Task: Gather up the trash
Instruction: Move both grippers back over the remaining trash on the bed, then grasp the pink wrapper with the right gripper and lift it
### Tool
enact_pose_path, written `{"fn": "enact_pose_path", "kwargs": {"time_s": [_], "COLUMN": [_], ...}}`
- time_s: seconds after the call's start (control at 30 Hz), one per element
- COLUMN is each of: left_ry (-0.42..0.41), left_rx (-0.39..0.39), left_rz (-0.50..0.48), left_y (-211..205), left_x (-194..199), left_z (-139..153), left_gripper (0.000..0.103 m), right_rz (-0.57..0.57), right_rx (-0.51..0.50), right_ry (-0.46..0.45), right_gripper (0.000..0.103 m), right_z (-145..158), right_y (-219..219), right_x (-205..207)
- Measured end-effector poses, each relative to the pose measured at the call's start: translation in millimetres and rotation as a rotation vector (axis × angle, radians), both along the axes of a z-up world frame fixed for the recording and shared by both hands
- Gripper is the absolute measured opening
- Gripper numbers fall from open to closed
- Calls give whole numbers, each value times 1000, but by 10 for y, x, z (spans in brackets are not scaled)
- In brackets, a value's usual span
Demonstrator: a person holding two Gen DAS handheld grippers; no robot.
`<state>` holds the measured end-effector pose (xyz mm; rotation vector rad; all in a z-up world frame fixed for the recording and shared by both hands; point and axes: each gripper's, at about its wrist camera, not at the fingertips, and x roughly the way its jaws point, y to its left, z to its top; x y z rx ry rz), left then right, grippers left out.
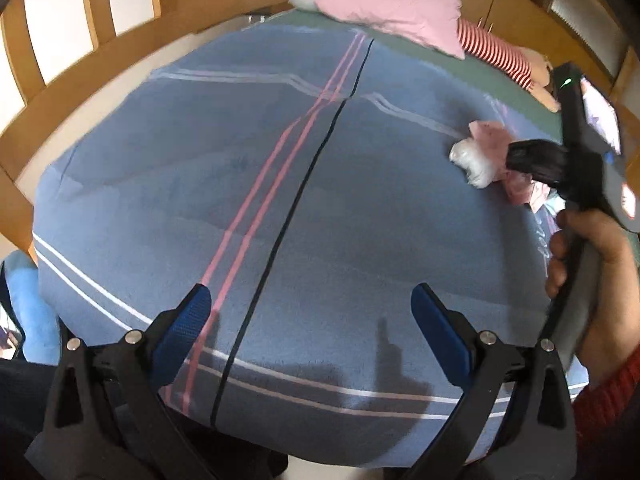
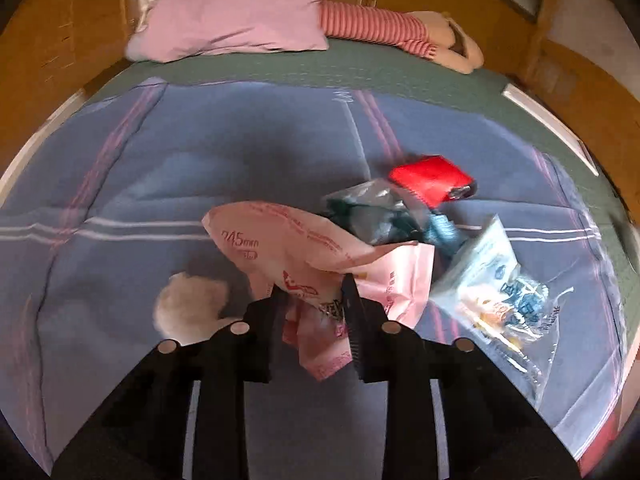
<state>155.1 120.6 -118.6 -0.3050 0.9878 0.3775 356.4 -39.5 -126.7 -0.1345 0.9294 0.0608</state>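
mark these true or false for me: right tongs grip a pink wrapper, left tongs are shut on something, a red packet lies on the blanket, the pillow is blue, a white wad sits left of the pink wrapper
1. The right tongs grip a pink wrapper. True.
2. The left tongs are shut on something. False: they stand wide open with nothing between them.
3. A red packet lies on the blanket. True.
4. The pillow is blue. False: it is pink.
5. A white wad sits left of the pink wrapper in the right wrist view. True.
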Motion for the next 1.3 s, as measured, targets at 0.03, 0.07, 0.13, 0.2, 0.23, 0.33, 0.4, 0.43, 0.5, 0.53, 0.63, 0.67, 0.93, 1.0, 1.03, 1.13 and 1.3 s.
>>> {"fn": "enact_pose_path", "kwargs": {"time_s": [0.03, 0.07, 0.13, 0.2, 0.23, 0.33, 0.4, 0.43, 0.5, 0.53, 0.63, 0.67, 0.93, 1.0, 1.03, 1.13, 1.3], "left_ry": [0, -5, -18, -28, -32, -51, -64, -70, -88, -98, -107, -107, -109, -108, -107, -108, -111], "left_rx": [-5, -7, -8, -15, -20, -49, -79, -88, -107, -113, -108, -106, -125, -122, -121, -121, -121], "left_rz": [6, 15, 31, 45, 55, 91, 120, 130, 154, 165, 170, 170, 195, 192, 191, 192, 208], "left_y": [6, 17, 38, 67, 89, 163, 220, 237, 275, 288, 301, 306, 343, 336, 332, 339, 354], "left_x": [-4, -15, -44, -73, -88, -138, -180, -196, -234, -256, -277, -272, -301, -294, -288, -280, -276], "left_z": [-3, 3, 26, 45, 51, 72, 79, 80, 95, 107, 120, 118, 118, 121, 122, 121, 120], "left_gripper": [100, 100, 100, 100, 100, 100, 100, 100, 100, 100, 100, 100, 100, 100, 100, 100, 100], "right_rz": [23, 43, 74, 93, 102, 145, 185, 199, 230, 240, 275, 286, 221, 172, 155, 82, 56], "right_rx": [5, 11, 22, 72, 92, 172, 233, 249, 282, 300, 370, 392, 532, 545, 535, 499, 581], "right_ry": [5, 11, 28, 65, 83, 146, 193, 206, 230, 236, 263, 272, 215, 185, 179, 180, 301], "right_gripper": [22, 21, 20, 19, 19, 19, 19, 19, 19, 19, 19, 20, 45, 45, 45, 45, 36], "right_z": [16, 26, 48, 73, 88, 126, 169, 179, 219, 237, 292, 307, 438, 440, 410, 277, -60], "right_y": [14, 19, 18, -34, -35, -55, -61, -57, -16, -5, 56, 71, -124, -185, -171, -198, -181], "right_x": [-44, -85, -200, -340, -381, -635, -818, -862, -980, -1019, -1117, -1140, -1147, -1084, -1004, -833, -694]}}
